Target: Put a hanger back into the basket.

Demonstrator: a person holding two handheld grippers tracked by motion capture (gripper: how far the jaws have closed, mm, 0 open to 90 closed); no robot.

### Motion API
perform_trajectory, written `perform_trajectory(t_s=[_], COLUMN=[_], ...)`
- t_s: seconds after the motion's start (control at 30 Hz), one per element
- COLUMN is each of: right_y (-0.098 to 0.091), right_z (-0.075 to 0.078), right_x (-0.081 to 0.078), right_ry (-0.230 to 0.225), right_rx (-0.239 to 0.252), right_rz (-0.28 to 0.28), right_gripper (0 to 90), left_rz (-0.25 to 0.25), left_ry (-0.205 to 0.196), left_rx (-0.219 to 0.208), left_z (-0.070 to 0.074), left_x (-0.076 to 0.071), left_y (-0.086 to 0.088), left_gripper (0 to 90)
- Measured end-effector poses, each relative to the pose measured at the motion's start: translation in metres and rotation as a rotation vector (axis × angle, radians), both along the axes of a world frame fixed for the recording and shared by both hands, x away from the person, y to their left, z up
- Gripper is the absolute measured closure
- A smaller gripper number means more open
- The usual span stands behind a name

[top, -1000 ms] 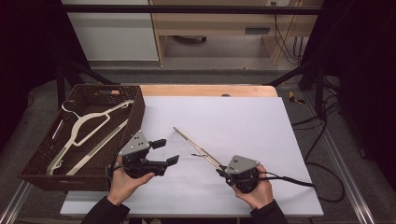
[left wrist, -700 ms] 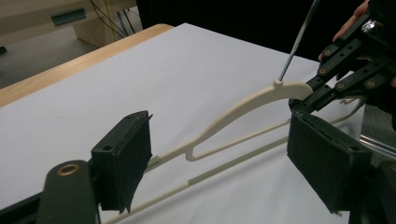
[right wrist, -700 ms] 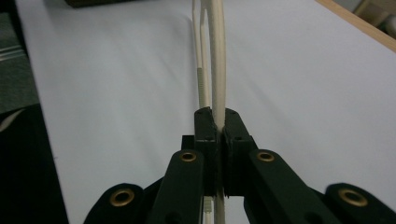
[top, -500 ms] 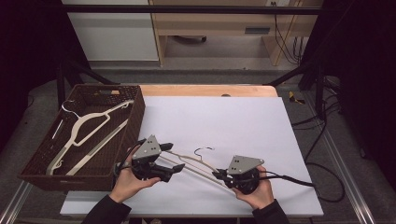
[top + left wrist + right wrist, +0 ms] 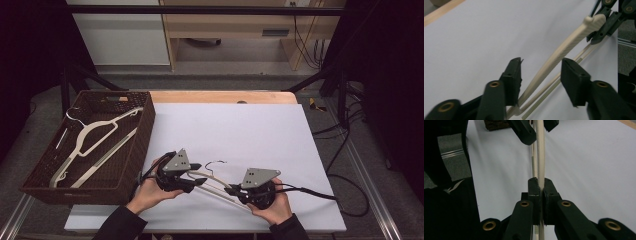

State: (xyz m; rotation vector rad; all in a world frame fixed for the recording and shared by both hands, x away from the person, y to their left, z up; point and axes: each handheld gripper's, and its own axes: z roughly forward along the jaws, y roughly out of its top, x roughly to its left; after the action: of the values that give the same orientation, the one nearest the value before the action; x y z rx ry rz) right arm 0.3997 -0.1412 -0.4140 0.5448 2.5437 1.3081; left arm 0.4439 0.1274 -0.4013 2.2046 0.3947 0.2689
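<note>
Basket (image 5: 131,165): dark wicker, at the counter's left edge; it holds one cream hanger (image 5: 92,142) lying flat, its wire hook toward the far left corner.
Counter (image 5: 250,130): white sheet over a wooden top.
Held hanger (image 5: 215,182): cream, near the front edge of the counter, spanning the two grippers; its dark hook (image 5: 216,162) points away from the person.
Right gripper (image 5: 234,190): fingers clamped tight on one end of the held hanger's arm (image 5: 539,157).
Left gripper (image 5: 199,175): fingers apart, set to either side of the hanger's arm (image 5: 554,58); they have just been closing, and the pads do not press on it.
Change: a second ago the left gripper stood well left of the hanger; now it straddles it.
</note>
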Motion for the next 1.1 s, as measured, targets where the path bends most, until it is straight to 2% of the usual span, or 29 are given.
perform_trajectory(t_s=[0.03, 0.1, 0.13, 0.27, 0.37, 0.4, 0.43, 0.5, 0.7, 0.77, 0.9, 1.0, 1.07, 1.1], right_y=[0.0, 0.001, 0.001, -0.001, -0.005, -0.005, -0.006, -0.007, -0.011, -0.014, -0.021, -0.026, -0.034, -0.038], right_z=[0.0, -0.001, -0.001, 0.0, 0.004, 0.005, 0.006, 0.006, 0.01, 0.014, 0.021, 0.022, 0.02, 0.019], right_x=[0.0, 0.001, 0.001, 0.001, 0.001, 0.001, 0.001, 0.001, 0.001, 0.0, -0.001, 0.0, 0.003, 0.004], right_ry=[0.01, 0.011, 0.015, 0.004, -0.021, -0.023, -0.024, -0.03, -0.074, -0.088, -0.087, -0.088, -0.079, -0.077], right_rx=[-0.008, -0.003, 0.0, -0.003, 0.012, 0.015, 0.013, 0.008, 0.009, 0.019, 0.049, 0.049, 0.094, 0.093], right_rz=[0.0, 0.001, 0.002, -0.024, -0.049, -0.053, -0.057, -0.066, -0.129, -0.155, -0.184, -0.216, -0.24, -0.262], right_gripper=[87.3, 87.2, 87.0, 84.3, 79.7, 78.5, 77.9, 75.0, 54.6, 52.5, 45.8, 43.2, 45.8, 45.0], left_rz=[0.011, 0.011, 0.004, -0.021, -0.024, -0.03, -0.025, -0.036, -0.061, -0.028, -0.012, 0.019, 0.036, 0.04], left_ry=[-0.002, 0.0, -0.012, -0.016, 0.007, 0.014, 0.029, 0.022, 0.064, 0.06, 0.094, 0.078, 0.079, 0.075], left_rx=[0.019, 0.018, 0.035, 0.068, 0.046, 0.052, 0.031, 0.047, 0.026, 0.029, -0.007, -0.016, -0.044, -0.051], left_z=[0.001, 0.001, 0.002, 0.005, 0.007, 0.008, 0.009, 0.012, 0.014, 0.014, 0.016, 0.021, 0.025, 0.028], left_x=[0.0, -0.001, -0.002, -0.005, -0.01, -0.011, -0.013, -0.016, -0.026, -0.027, -0.026, -0.028, -0.029, -0.029], left_y=[0.001, 0.003, 0.003, 0.003, 0.002, 0.003, 0.002, 0.002, 0.0, 0.0, 0.005, 0.007, 0.011, 0.013], left_gripper=[61.7, 64.0, 65.3, 72.1, 77.3, 77.9, 78.3, 79.4, 85.7, 86.7, 86.8, 86.8, 86.8, 86.8])
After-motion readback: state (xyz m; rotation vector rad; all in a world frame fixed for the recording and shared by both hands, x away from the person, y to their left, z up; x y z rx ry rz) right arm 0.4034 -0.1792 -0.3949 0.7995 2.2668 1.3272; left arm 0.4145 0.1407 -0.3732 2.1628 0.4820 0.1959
